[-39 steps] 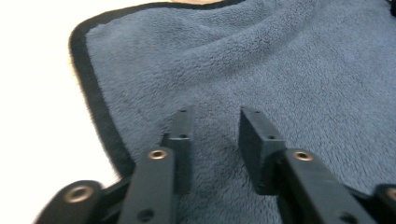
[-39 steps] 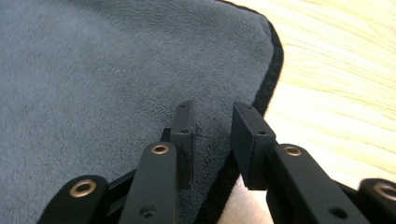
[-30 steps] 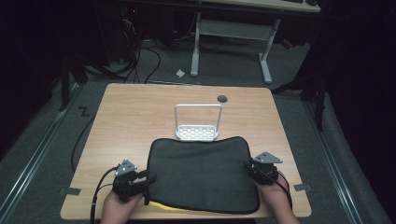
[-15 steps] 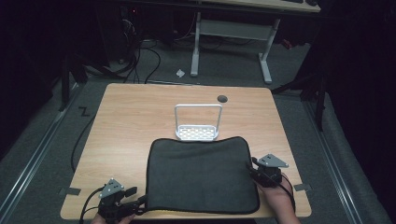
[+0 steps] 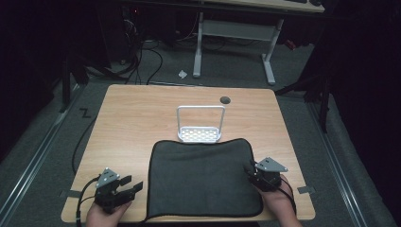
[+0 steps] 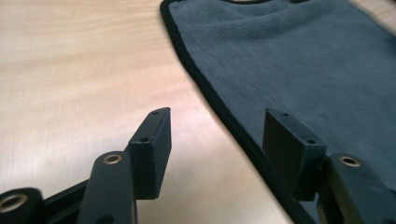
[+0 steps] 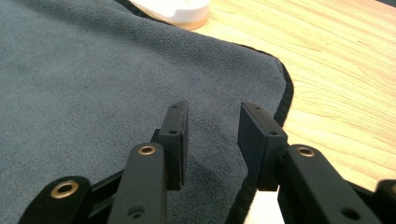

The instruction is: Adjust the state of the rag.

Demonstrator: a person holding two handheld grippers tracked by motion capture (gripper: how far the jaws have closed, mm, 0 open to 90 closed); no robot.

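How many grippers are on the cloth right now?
1. The right gripper sits over the grey cloth's right edge; the left gripper is off it, over bare table.

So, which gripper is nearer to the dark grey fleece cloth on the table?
Right. The right gripper is at the dark grey fleece cloth, its fingers over the right edge. The left gripper is off the cloth's left edge, open over bare wooden table.

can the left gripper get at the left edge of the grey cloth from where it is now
Probably yes. The left gripper sits on bare table just beside the grey cloth, jaws open with nothing between them, and nothing lies between it and the cloth's bound left edge.
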